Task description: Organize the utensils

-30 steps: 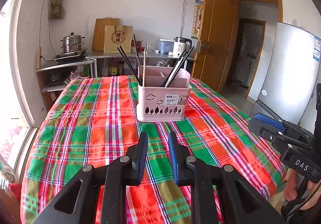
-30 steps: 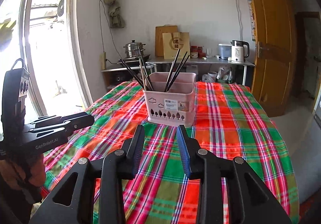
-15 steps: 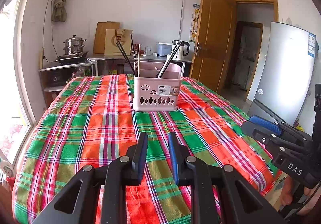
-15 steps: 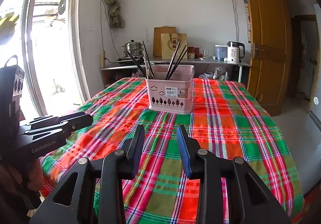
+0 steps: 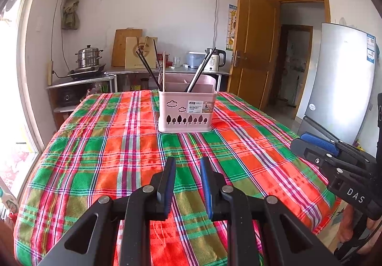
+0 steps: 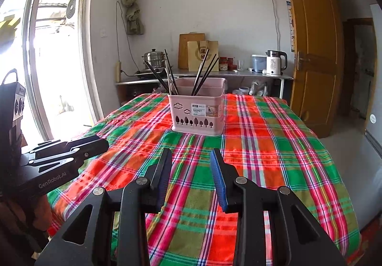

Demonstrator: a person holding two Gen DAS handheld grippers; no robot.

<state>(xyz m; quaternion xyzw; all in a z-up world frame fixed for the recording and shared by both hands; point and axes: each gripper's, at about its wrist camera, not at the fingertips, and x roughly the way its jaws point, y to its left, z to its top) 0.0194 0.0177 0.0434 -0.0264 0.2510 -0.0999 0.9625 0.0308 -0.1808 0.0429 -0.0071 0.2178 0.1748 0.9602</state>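
A pink utensil basket [image 5: 187, 111] [image 6: 198, 113] stands upright on the plaid tablecloth [image 5: 107, 146] [image 6: 262, 146], toward the far end of the table. Dark chopsticks [image 5: 146, 68] [image 6: 205, 68] lean out of its left and right compartments, with one pale stick among the left ones. My left gripper [image 5: 187, 163] hovers over the near part of the cloth, well short of the basket, its jaws a narrow gap apart with nothing between them. My right gripper [image 6: 191, 155] is beside it, open wider and empty. Each gripper shows at the edge of the other's view.
Behind the table, a counter holds a steel steamer pot [image 5: 88, 58], a cutting board, a paper bag and a white kettle [image 5: 214, 60]. A wooden door [image 5: 255, 51] and a fridge [image 5: 343, 80] stand to the right. A large window [image 6: 47, 51] is on the left.
Both grippers have drawn back from the basket and sunk a little, so the basket looks farther off. Neither gripper's jaw gap has changed.
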